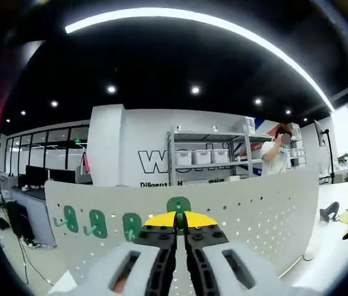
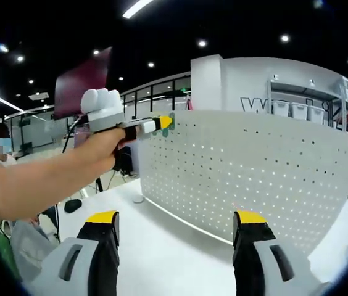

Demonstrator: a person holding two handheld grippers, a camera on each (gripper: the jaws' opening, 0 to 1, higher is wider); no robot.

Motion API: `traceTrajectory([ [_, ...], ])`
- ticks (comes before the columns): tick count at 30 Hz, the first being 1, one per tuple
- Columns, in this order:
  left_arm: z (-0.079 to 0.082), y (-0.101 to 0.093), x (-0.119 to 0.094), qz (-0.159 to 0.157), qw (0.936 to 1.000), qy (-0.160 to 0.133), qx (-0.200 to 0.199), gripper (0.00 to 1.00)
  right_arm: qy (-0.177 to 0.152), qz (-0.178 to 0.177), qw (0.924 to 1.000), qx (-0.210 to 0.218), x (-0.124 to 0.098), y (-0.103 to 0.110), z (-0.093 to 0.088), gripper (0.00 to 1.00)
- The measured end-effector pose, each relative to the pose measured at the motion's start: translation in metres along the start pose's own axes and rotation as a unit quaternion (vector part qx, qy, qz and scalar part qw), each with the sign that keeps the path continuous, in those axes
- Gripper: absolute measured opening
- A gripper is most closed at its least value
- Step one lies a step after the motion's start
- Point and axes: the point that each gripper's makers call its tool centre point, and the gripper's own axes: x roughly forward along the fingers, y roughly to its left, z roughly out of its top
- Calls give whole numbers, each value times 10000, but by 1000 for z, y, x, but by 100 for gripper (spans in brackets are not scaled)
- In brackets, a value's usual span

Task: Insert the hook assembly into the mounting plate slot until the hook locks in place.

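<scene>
Left tongs (image 1: 176, 223): jaws together, clamped on a green hook (image 1: 178, 205) that is pressed against the upper part of the white perforated panel (image 1: 254, 206). In the right gripper view the same tongs (image 2: 161, 123) come in from the left at the panel's top edge, held by a person's hand (image 2: 103, 148).

Right tongs (image 2: 177, 223): jaws wide apart and holding nothing, hanging low over the white worktop (image 2: 180, 246) in front of the panel, well apart from the hook.

Task's thing: the hook sits at the left tongs' yellow tips, against the panel face. Whether it has seated in a slot is hidden behind the tips, so I cannot tell.

Hooks already on the panel: three green ones (image 1: 97, 223) in a row to the left, near the one in hand.

Risk, misalignment: I judge the hook could go in skewed or miss its slot, since the tips cover the joint.

Risk, false lock: letting go before it catches would probably drop it onto the worktop.

Risk, panel: it stands on edge with no bracing gripper, so a hard push might tip or shift it.

Writing: large dark letters on the far wall (image 1: 152, 161) beginning "Wo", the rest hidden by shelving; a smaller line beneath starts "Diligent".
</scene>
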Motion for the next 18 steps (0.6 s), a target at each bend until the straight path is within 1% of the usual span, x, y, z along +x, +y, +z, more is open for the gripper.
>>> traceTrajectory([
  [7,-9,3,9,61,9998,65,198,3,23,-10,10000,26,1,-4,-2,77],
  [13,-8,5,13,87,9994,33,343,3,22,-26,10000,38,2,-7,-2,76],
  [18,-10,7,14,134,9992,24,371,3,36,-41,10000,37,1,-9,-2,76],
])
